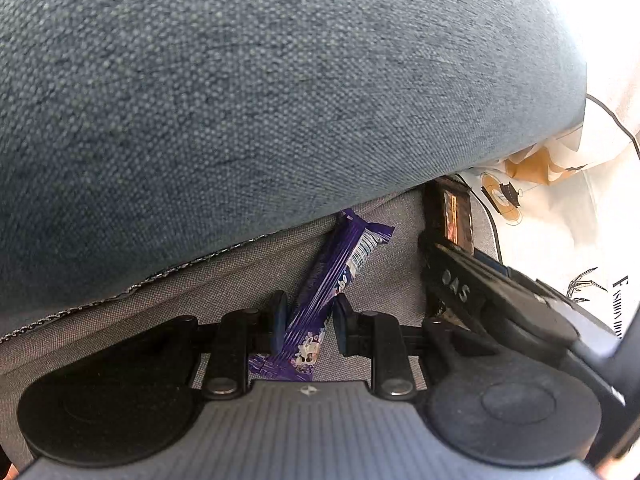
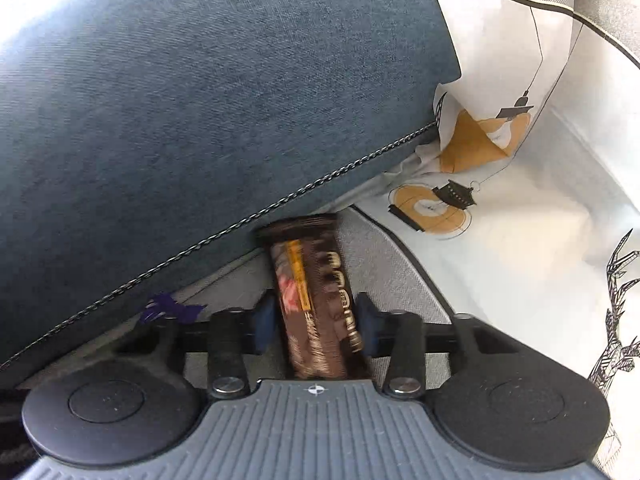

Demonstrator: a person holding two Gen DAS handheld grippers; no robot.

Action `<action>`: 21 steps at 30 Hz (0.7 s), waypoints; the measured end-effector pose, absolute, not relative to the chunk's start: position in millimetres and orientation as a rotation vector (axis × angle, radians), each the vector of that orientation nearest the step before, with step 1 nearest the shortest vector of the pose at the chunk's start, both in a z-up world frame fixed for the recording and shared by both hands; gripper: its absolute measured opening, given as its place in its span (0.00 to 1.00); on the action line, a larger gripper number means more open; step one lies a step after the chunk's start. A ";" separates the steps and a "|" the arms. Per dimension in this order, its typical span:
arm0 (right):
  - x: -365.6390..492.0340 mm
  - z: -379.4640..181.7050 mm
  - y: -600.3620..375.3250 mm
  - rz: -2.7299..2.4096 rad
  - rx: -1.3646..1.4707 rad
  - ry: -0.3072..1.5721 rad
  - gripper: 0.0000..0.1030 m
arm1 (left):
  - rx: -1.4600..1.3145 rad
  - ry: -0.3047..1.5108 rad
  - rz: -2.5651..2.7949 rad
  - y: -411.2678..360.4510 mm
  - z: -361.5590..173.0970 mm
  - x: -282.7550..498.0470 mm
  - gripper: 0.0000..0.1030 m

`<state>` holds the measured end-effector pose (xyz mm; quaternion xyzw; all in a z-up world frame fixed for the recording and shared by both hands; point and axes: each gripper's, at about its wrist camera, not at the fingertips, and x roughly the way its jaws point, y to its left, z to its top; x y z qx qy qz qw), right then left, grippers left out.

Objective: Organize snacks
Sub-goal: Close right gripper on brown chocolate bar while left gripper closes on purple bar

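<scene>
Sofa scene: grey seat fabric (image 1: 224, 276) along the bottom, a big blue cushion (image 1: 260, 92) filling the upper left of both views, white printed cloth (image 2: 520, 240) at right.

Left claw (image 1: 310, 324): nearly closed, pads pinching the purple snack bar (image 1: 320, 300) low on its wrapper. The bar runs up-frame, its far end tucked at the cushion seam.

Right claw (image 2: 316, 326): narrowed around the brown snack bar (image 2: 320, 304), blue pads at or touching both long edges. The bar is motion-blurred, so I read the contact as a grip, but can't tell how firm it is. Its top end butts against the cushion's piped edge mid-frame. The left view shows the same brown bar (image 1: 456, 220) at right of centre, with the right claw (image 1: 448, 304) on it, just beside the purple one.

Step, as I read it: picking stray snacks out of the gap where cushion meets seat, one bar per claw, both at the grasp stage.

Next move likely calls for:
- pulling both bars down-frame, away from the cushion, so the ends clear the seam
- lifting without the two claws bumping; they sit close
- a drop spot, none visible in either view

Risk: thin wrappers may slip or crumple.
</scene>
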<state>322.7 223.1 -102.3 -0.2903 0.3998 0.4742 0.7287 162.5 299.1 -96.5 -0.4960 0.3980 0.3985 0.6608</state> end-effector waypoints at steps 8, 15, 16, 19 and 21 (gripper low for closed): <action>318.2 -72.0 182.1 0.890 -0.609 0.870 0.39 | -1.123 0.904 0.898 300.9 -96.2 162.0 0.26; 300.2 -48.2 103.2 0.591 -0.409 1.014 0.39 | -1.116 0.914 0.865 296.2 -96.1 166.4 0.22; 296.1 -49.1 93.5 0.568 -0.388 1.036 0.39 | -1.118 0.918 0.854 295.0 -96.2 167.0 0.22; 290.1 -59.3 68.1 0.520 -0.313 1.110 0.39 | -1.106 0.933 0.828 290.0 -96.8 169.1 0.21; 286.8 -69.3 62.3 0.502 -0.298 1.145 0.39 | -1.096 0.942 0.821 287.6 -97.7 170.5 0.21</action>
